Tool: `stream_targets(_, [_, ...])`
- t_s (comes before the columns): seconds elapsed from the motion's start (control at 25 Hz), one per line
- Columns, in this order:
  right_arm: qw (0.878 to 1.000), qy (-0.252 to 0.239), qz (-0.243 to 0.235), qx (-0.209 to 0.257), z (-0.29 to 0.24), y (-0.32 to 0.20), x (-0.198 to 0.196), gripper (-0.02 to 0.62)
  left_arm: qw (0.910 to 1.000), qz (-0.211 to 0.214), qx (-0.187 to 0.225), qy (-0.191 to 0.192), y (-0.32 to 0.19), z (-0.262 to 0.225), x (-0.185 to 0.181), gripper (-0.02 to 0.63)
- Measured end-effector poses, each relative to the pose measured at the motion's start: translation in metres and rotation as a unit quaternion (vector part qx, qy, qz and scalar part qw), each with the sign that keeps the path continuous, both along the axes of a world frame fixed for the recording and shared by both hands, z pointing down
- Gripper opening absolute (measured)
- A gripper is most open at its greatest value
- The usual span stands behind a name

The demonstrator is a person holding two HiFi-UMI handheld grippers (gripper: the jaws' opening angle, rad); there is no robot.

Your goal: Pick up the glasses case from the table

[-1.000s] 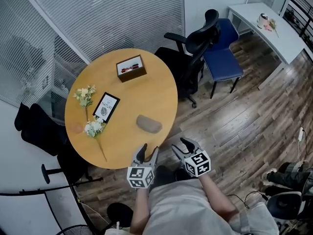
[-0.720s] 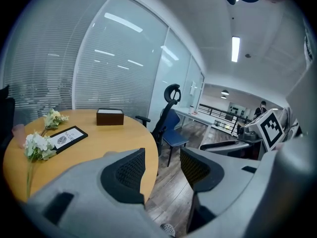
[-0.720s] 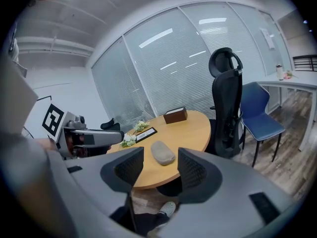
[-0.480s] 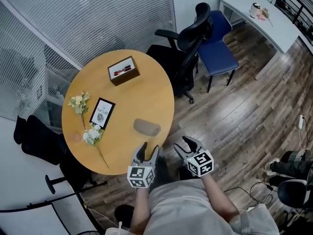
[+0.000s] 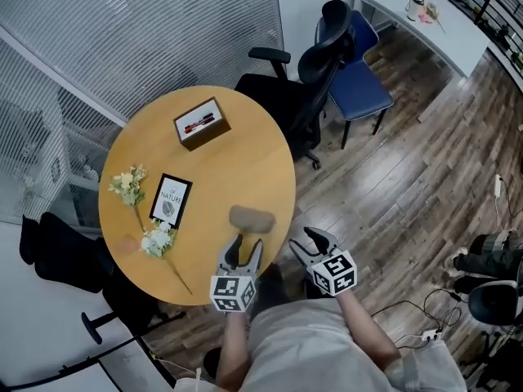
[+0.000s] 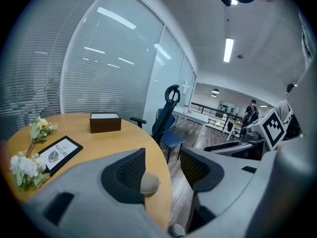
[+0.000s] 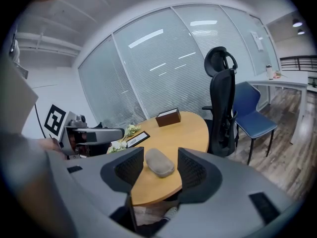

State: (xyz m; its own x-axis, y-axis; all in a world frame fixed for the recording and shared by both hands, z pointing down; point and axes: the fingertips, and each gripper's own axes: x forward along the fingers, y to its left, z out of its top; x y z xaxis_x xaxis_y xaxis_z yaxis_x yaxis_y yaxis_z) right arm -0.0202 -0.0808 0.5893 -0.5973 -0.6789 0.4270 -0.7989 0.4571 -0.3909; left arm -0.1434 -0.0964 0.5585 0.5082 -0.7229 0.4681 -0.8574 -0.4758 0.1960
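Note:
The glasses case [image 5: 252, 217], a grey-brown oval pouch, lies near the front edge of the round wooden table [image 5: 245, 153]. In the head view my left gripper [image 5: 243, 250] is open over that edge, its tips just short of the case. From the left gripper view the case [image 6: 149, 183] peeks out beside the left jaw, with nothing between the jaws of the left gripper [image 6: 163, 166]. My right gripper [image 5: 306, 241] hovers open off the table's rim, to the right of the case. In the right gripper view the case [image 7: 159, 161] appears between the open jaws of the right gripper [image 7: 160, 170], farther off and untouched.
On the table stand a brown box [image 5: 200, 122], a framed card [image 5: 171, 200] and flower sprigs [image 5: 131, 188]. A black office chair [image 5: 306, 76] and a blue chair [image 5: 361, 84] stand behind the table. At the back right is a white desk [image 5: 425, 19].
Both grippers have come closer to the table. The left gripper's tips have gone from short of the rim to over it, near the case. Both stay open.

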Motion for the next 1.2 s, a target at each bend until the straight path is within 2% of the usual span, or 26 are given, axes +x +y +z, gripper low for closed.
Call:
stream_targets(0.24, [1.000,0.005,0.018,-0.003,-0.001,-0.015,-0.023,0.210,0.9997,0.022,0.009,0.001,-0.029,-0.004,-0.023,0.207])
stream_targets(0.76, [0.998,0.022,0.049,-0.012,-0.003,-0.039,-0.051,0.210,0.9946,0.104,0.006,-0.008,-0.068,0.009,-0.037,0.207])
stream_targets(1.0, [0.998,0.039,0.054,-0.006,-0.010,-0.047,-0.057,0.210,0.9895,0.144,-0.008,-0.014,-0.078,0.028,-0.041,0.207])
stream_targets(1.2, [0.996,0.070,0.063,-0.008,-0.011,-0.050,-0.045,0.210,0.9807,0.194,-0.011,-0.020,-0.086,0.044,-0.028,0.207])
